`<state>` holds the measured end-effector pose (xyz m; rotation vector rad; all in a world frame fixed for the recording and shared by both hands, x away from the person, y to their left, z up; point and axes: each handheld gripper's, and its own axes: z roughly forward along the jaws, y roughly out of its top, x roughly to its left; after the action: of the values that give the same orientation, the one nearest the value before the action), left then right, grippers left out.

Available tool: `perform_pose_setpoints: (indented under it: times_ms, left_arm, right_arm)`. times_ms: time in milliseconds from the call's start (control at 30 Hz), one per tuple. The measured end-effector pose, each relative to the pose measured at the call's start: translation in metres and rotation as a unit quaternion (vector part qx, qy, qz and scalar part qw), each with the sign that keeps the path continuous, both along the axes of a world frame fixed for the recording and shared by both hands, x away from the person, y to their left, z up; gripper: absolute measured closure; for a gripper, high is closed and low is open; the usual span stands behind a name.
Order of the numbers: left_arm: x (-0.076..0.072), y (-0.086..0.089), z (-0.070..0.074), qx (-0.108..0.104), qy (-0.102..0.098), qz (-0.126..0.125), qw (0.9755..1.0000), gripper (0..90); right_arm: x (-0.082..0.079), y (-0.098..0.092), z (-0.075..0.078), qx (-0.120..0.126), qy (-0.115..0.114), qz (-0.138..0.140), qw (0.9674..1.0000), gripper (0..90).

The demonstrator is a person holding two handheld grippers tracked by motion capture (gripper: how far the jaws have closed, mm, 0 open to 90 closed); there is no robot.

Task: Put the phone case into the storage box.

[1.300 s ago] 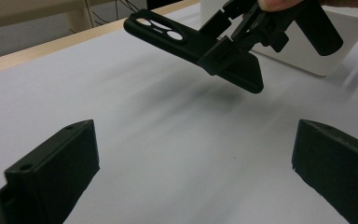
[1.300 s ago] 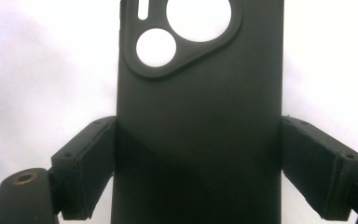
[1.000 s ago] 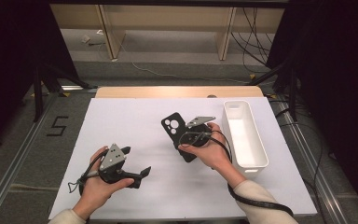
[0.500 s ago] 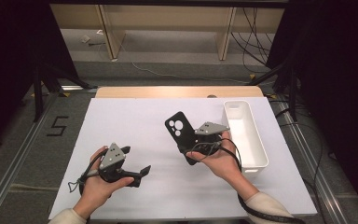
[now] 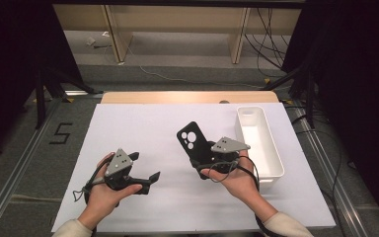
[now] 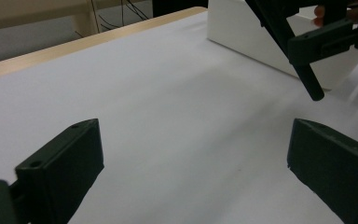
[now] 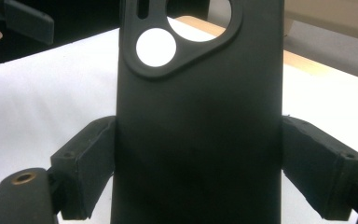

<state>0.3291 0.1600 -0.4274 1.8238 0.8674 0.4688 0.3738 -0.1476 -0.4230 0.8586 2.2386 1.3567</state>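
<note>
One black rubbery phone case (image 5: 193,144) with camera cut-outs is clamped across its width between the two jaws of the right gripper (image 5: 208,159), raised above the white table sheet (image 5: 143,133) near its centre. One long white plastic bin (image 5: 271,158) stands just beside the right hand (image 5: 237,180). The left gripper (image 5: 145,170) rests low over the sheet, well apart from the case, its jaws spread wide with nothing between them.
</note>
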Motion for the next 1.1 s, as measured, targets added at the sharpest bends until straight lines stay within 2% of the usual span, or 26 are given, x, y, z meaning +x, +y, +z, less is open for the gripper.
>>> perform_pose_setpoints:
  times_ms: [333, 567, 800, 867, 1100]
  left_arm:
    - [0.005, -0.012, 0.018, -0.029, -0.007, -0.011, 0.9995, 7.0]
    - [0.015, -0.031, 0.035, -0.042, -0.013, -0.022, 0.9988, 10.6]
    - [0.026, -0.052, 0.051, -0.043, -0.011, -0.030, 0.9986, 14.6]
    - [0.030, -0.058, 0.053, -0.037, -0.007, -0.028, 0.9989, 15.4]
    - [0.042, -0.074, 0.056, -0.036, 0.005, -0.027, 0.9990, 19.7]
  right_arm:
    - [-0.005, 0.004, -0.005, 0.005, -0.003, -0.002, 1.0000, 15.9]
    - [-0.007, 0.006, -0.008, 0.005, -0.005, -0.002, 1.0000, 15.9]
    - [-0.009, 0.007, -0.010, 0.006, -0.006, -0.004, 1.0000, 15.9]
    - [-0.009, 0.007, -0.009, 0.006, -0.006, -0.005, 0.9999, 15.9]
    - [-0.010, 0.008, -0.010, 0.006, -0.010, -0.006, 0.9999, 15.8]
